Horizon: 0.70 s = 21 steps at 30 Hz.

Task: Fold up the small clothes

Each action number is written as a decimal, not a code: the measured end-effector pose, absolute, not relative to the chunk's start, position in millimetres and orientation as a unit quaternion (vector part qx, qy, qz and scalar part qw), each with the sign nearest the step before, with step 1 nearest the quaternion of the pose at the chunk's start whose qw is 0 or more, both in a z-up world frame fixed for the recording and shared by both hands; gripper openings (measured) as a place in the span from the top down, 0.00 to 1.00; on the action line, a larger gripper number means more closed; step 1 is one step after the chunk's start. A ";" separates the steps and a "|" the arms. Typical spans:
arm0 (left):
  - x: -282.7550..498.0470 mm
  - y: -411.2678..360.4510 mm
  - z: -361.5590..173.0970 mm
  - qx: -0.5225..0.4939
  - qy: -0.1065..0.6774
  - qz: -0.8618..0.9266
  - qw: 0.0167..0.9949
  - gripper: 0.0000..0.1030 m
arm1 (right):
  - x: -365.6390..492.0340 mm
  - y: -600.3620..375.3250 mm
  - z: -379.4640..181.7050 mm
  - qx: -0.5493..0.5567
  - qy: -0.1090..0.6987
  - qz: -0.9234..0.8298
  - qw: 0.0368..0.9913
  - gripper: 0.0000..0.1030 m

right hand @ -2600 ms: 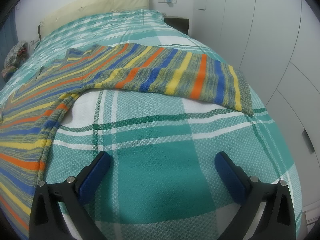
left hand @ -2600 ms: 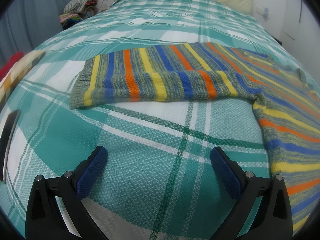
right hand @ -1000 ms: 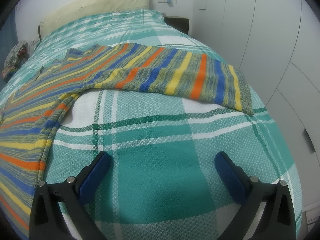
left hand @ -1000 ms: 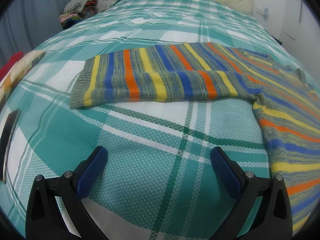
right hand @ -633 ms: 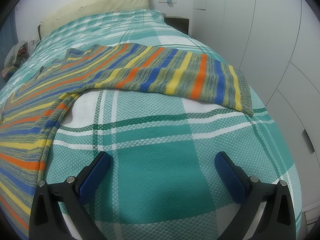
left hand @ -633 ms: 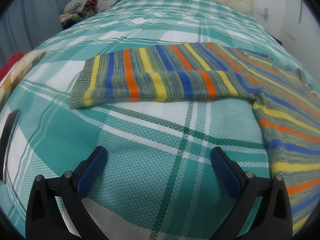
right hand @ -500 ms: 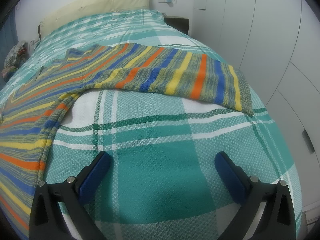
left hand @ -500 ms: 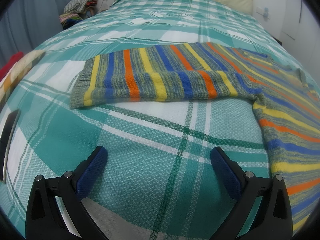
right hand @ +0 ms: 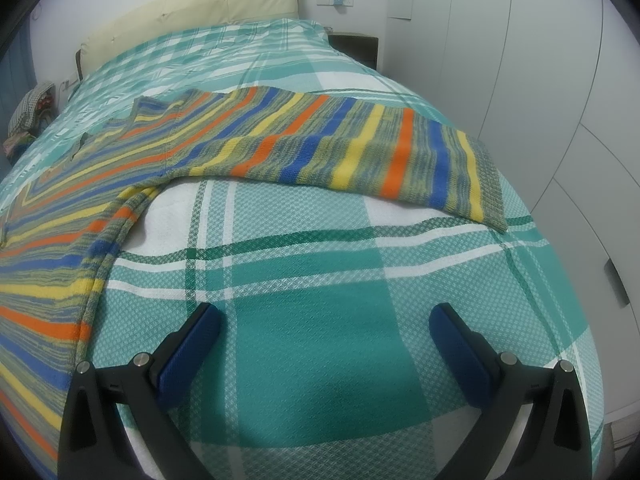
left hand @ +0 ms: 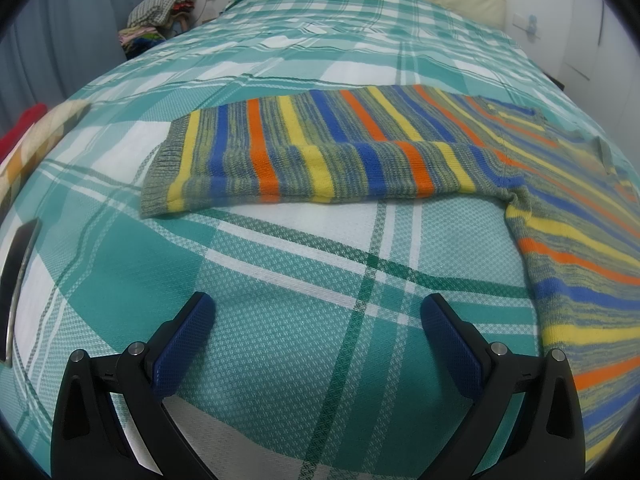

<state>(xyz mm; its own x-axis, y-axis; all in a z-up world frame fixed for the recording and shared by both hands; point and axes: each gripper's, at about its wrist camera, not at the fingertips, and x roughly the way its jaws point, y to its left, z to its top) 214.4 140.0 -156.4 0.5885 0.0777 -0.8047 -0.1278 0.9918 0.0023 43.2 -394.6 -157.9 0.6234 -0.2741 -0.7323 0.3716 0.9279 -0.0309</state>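
Progress: nothing folded yet, judging by the layout. The striped sweater [left hand: 320,160] lies flat on the bed [left hand: 300,340], both sleeves stretched straight out to the sides. Left sleeve cuff [left hand: 160,184] shows in the left wrist view, right sleeve cuff [right hand: 490,184] in the right wrist view, body running off between the two.

Left tongs [left hand: 318,320]: open wide, empty, hovering over bare bedspread, short of the left sleeve. Right tongs [right hand: 324,324]: same, open and empty, short of the right sleeve. Neither touches the sweater.

Left to do, as a guess: all of it. Sleeves in over the body, then body folded. Each tong is lined up with its own sleeve, so sleeves look like the first step.

Surface: soft bed, teal and white plaid cover, smooth here. The knit looks likely to drag on it.

Room: cream headboard [right hand: 192,12] at the far end, white wardrobe doors [right hand: 540,80] along the right side, pile of clothes [left hand: 160,16] by the curtain on the left, dark flat object [left hand: 18,280] at the bed's left edge, cannot tell what.
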 end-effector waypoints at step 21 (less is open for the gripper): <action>215.5 139.6 -156.9 -0.031 0.450 0.059 0.891 0.00 | 44.0 -394.5 -158.0 0.061 0.393 -0.180 0.900 0.00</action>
<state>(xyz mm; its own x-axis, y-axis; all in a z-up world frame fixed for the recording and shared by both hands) 215.5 139.6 -156.9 0.5884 0.0769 -0.8049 -0.1319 0.9913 -0.0017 44.0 -394.5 -158.0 0.6261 -0.2761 -0.7293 0.3716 0.9278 -0.0322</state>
